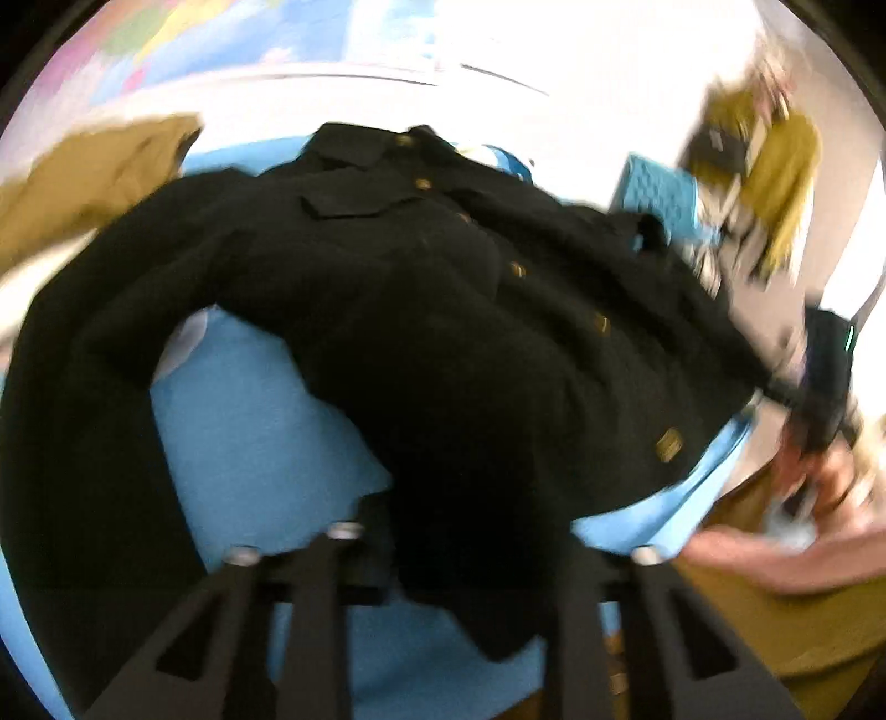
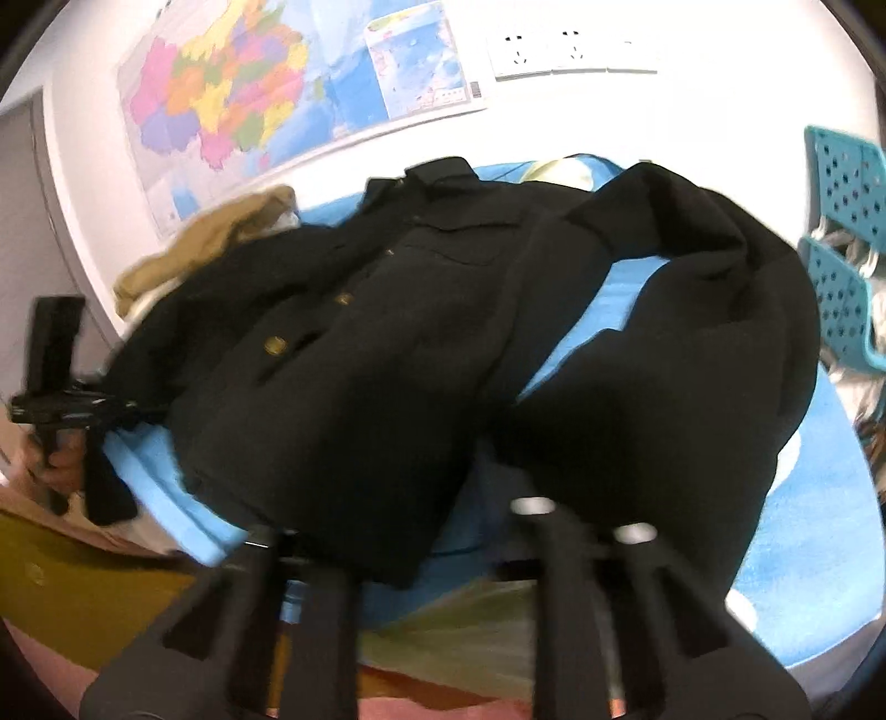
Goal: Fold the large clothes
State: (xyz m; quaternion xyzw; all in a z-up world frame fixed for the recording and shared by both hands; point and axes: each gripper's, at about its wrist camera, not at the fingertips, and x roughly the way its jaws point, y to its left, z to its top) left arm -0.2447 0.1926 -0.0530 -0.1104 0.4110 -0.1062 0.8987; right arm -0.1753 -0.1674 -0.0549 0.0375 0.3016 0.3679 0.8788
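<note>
A black jacket (image 1: 421, 310) with brass buttons lies spread front-up on a blue cloth (image 1: 260, 421). In the left wrist view my left gripper (image 1: 470, 559) has its jaws wide apart around the jacket's hem. In the right wrist view the jacket (image 2: 360, 354) lies ahead, one sleeve (image 2: 692, 332) looping to the right. My right gripper (image 2: 410, 531) has its jaws wide apart at the hem. The other gripper shows in each view, in a hand at the jacket's edge: the right one (image 1: 819, 399) and the left one (image 2: 61, 404).
A tan garment (image 2: 210, 243) lies at the far left of the blue cloth (image 2: 803, 554). Teal perforated chairs (image 2: 847, 249) stand to the right. A map (image 2: 232, 99) and wall sockets (image 2: 570, 52) are on the wall behind. A wooden edge (image 2: 83, 581) lies at the near left.
</note>
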